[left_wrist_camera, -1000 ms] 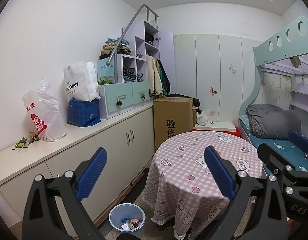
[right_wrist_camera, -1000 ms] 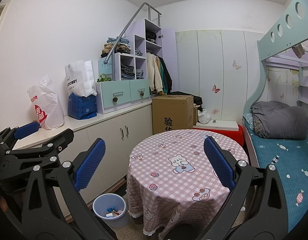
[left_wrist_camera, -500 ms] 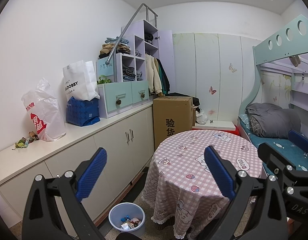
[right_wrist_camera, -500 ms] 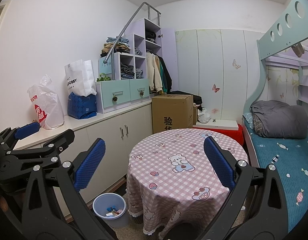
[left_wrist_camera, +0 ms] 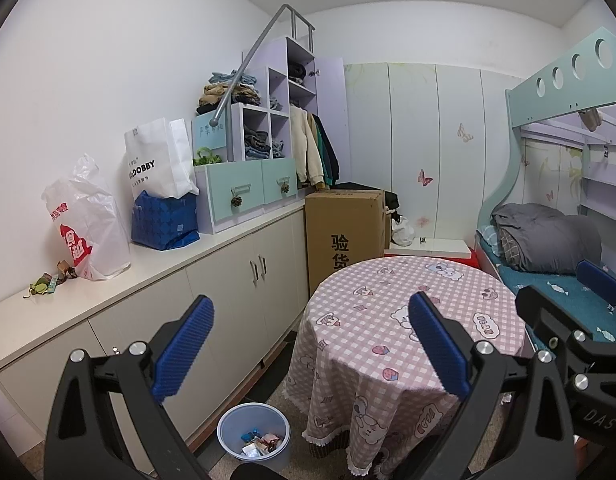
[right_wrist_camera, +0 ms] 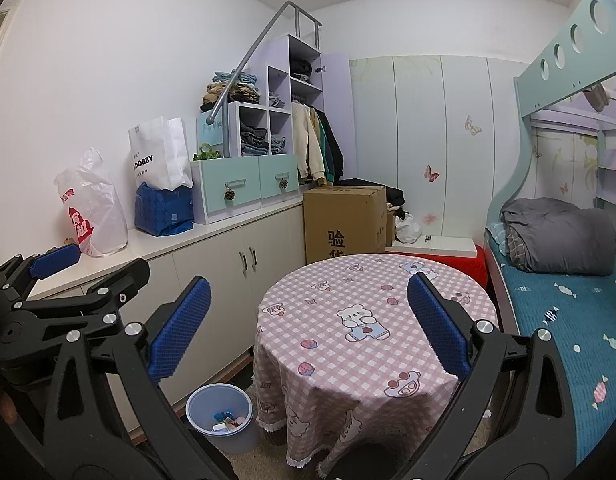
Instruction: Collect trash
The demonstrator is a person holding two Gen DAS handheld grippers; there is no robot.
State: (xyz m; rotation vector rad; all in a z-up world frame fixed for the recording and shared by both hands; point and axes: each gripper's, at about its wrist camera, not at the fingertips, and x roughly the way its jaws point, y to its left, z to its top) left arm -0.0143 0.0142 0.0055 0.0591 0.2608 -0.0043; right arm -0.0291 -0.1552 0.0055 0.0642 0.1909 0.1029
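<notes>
Left wrist view: left claw [left_wrist_camera: 308, 344] and right claw [right_wrist_camera: 308, 328] both gape empty, raised for surveying; wrappers [left_wrist_camera: 47, 282] litter the cabinet surface [left_wrist_camera: 155, 268].

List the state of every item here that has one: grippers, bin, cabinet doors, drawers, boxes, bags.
Left gripper: open, empty.
Right gripper: open, empty.
Blue trash bin: upright on the floor, some trash inside.
Counter cabinet doors: closed.
Teal drawers: closed.
Cardboard box: closed, upright.
White paper bag: upright, standing in the blue bag.
Plastic bag: upright on the counter.
Wrappers: loose on the counter.
</notes>
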